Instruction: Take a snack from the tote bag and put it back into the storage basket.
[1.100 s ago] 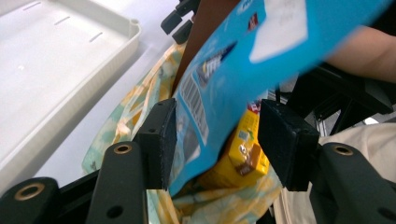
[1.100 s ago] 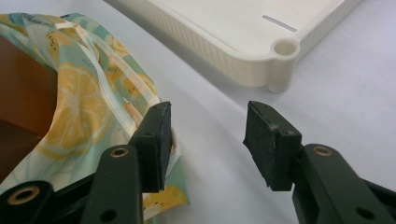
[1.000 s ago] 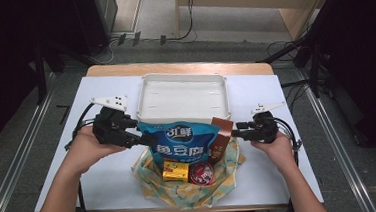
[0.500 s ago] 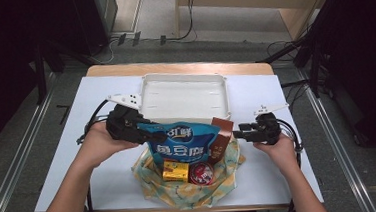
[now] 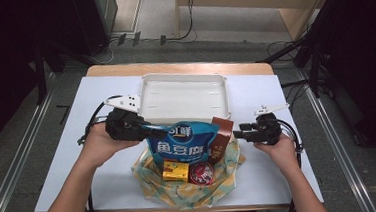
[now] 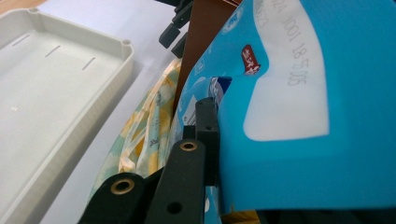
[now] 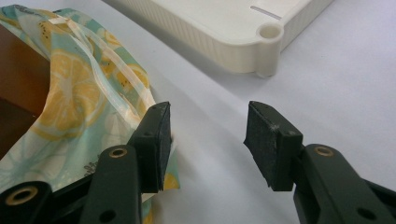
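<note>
A blue snack bag [image 5: 188,141] stands upright in an open lemon-print cloth bag [image 5: 192,191] at the table's front middle. My left gripper [image 5: 145,128] has just been closing, and it is now shut on the blue bag's [image 6: 303,116] upper left edge. One fingertip [image 6: 206,116] presses on the film; the other is hidden behind it. A brown box [image 5: 221,136] leans at the blue bag's right. My right gripper [image 5: 239,134] is open beside the cloth bag's [image 7: 79,93] right rim, with nothing between the jaws [image 7: 208,135].
A white plastic tray [image 5: 182,81] lies just behind the cloth bag, its corner [image 7: 268,32] close to my right gripper. A yellow box [image 5: 175,169] and a red round tin [image 5: 201,174] sit inside the cloth bag. A white sheet [image 5: 100,92] covers the tabletop.
My left gripper has moved right to the blue bag and closed on its left edge. The right hand and its gripper have stayed where they were.
</note>
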`<state>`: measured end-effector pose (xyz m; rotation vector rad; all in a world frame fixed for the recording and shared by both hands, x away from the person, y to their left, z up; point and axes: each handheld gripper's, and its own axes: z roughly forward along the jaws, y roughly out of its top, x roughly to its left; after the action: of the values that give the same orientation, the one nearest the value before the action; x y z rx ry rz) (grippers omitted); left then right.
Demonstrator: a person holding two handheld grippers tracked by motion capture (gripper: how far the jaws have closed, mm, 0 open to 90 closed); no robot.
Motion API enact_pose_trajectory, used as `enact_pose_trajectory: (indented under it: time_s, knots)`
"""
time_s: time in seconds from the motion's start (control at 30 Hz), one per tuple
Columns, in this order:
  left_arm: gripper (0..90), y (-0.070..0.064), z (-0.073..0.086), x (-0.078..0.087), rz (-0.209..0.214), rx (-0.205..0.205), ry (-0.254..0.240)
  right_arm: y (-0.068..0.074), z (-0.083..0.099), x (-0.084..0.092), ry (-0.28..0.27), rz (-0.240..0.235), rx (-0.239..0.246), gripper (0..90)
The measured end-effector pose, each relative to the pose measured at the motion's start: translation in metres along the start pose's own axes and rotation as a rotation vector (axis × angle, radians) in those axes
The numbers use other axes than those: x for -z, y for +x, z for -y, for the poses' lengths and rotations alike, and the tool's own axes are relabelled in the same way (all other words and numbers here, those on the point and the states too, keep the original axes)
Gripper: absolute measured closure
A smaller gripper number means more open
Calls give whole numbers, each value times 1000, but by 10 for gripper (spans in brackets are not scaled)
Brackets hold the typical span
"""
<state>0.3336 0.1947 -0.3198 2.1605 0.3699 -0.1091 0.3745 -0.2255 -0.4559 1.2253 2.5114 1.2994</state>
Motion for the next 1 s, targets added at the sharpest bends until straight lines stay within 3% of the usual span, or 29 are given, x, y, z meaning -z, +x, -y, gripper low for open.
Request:
enact_pose_trajectory:
  time_s: [0.33, 0.5, 0.77, 1.0]
  knots:
    - [887, -11, -6, -2, -24, -41, -16, 1, 0, 0, 4, 3, 1, 512]
    - [891, -18, -13, -4, -12, -64, -23, 1, 0, 0, 6, 6, 4, 510]
    - [893, -17, -25, -1, -7, -40, -59, 2, 0, 0, 12, 10, 5, 510]
    - [893, -22, -45, 8, -12, -53, -103, 3, 0, -1, 10, 10, 7, 511]
